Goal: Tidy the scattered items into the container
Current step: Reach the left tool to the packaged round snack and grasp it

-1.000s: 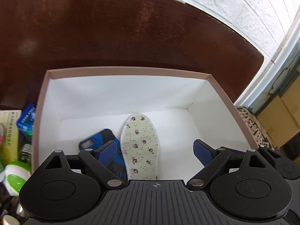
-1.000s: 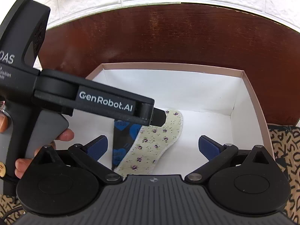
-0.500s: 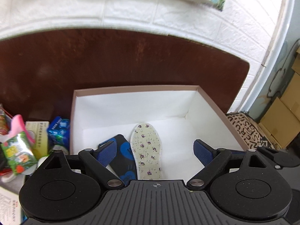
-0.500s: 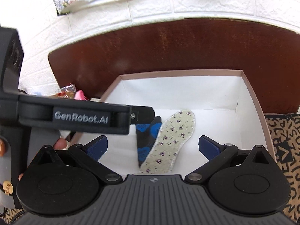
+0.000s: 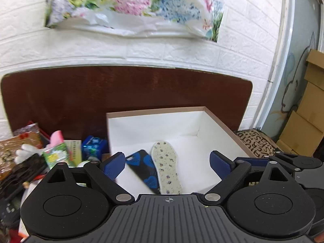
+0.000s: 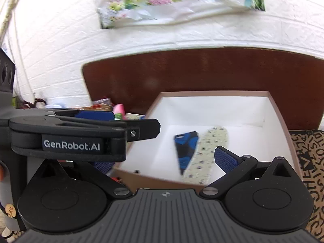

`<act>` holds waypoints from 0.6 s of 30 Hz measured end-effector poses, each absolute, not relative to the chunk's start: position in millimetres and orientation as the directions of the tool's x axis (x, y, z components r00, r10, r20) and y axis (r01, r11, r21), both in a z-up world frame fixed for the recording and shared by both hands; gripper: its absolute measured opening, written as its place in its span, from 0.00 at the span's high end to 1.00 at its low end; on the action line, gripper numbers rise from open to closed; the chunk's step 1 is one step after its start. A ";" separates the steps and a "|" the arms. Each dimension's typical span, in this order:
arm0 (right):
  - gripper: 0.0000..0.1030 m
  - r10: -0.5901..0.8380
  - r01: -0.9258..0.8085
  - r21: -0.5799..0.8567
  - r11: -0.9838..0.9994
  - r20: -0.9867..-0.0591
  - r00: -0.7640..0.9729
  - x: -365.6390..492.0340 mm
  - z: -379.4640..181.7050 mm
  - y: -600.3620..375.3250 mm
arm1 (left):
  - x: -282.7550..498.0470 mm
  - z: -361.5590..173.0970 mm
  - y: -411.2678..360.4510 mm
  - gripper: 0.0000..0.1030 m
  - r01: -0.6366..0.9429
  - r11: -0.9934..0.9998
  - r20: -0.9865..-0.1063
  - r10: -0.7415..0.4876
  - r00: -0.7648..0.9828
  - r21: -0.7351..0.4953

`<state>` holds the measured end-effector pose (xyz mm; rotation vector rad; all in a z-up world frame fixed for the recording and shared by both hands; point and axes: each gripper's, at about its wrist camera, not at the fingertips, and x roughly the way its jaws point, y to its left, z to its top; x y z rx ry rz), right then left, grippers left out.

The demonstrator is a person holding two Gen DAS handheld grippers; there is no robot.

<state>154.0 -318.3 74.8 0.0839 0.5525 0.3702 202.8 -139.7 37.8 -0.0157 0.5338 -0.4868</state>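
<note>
A pink-rimmed white box sits on the dark wooden table. Inside lie a floral insole and a black phone case with blue hearts; both show in the right wrist view too, insole and case in the box. My left gripper is open and empty, raised over the box's near edge. My right gripper is open and empty, above the box's near left corner. The left gripper's body crosses the right wrist view.
Scattered items lie left of the box: a blue packet, a green packet, a pink thing, snack wrappers, dark cords. A white brick wall with a floral bag stands behind. Cardboard boxes are at the right.
Both grippers have pulled back and risen away from the box, tilting up so the wall shows. The insole and phone case stay in the box.
</note>
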 end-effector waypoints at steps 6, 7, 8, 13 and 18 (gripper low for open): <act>0.00 0.385 -0.352 0.159 0.922 -0.456 0.802 120.9 73.8 -295.3 | 169.9 31.8 -107.9 0.06 0.413 0.896 -0.461 -0.438 0.772 -0.161; 0.00 0.387 -0.356 0.155 0.922 -0.450 0.805 116.1 72.8 -291.5 | 164.4 29.5 -103.1 0.06 0.409 0.898 -0.458 -0.436 0.775 -0.163; 0.00 0.389 -0.361 0.151 0.920 -0.444 0.807 110.8 71.1 -287.8 | 158.3 27.1 -98.6 0.05 0.402 0.901 -0.454 -0.431 0.780 -0.165; 0.00 0.397 -0.374 0.142 0.917 -0.429 0.811 89.1 55.4 -269.7 | 135.3 10.2 -77.5 0.03 0.370 0.910 -0.454 -0.415 0.788 -0.189; 0.00 0.416 -0.382 0.168 0.909 -0.428 0.802 72.6 35.6 -256.5 | 116.4 -12.3 -59.0 0.03 0.337 0.910 -0.460 -0.413 0.786 -0.241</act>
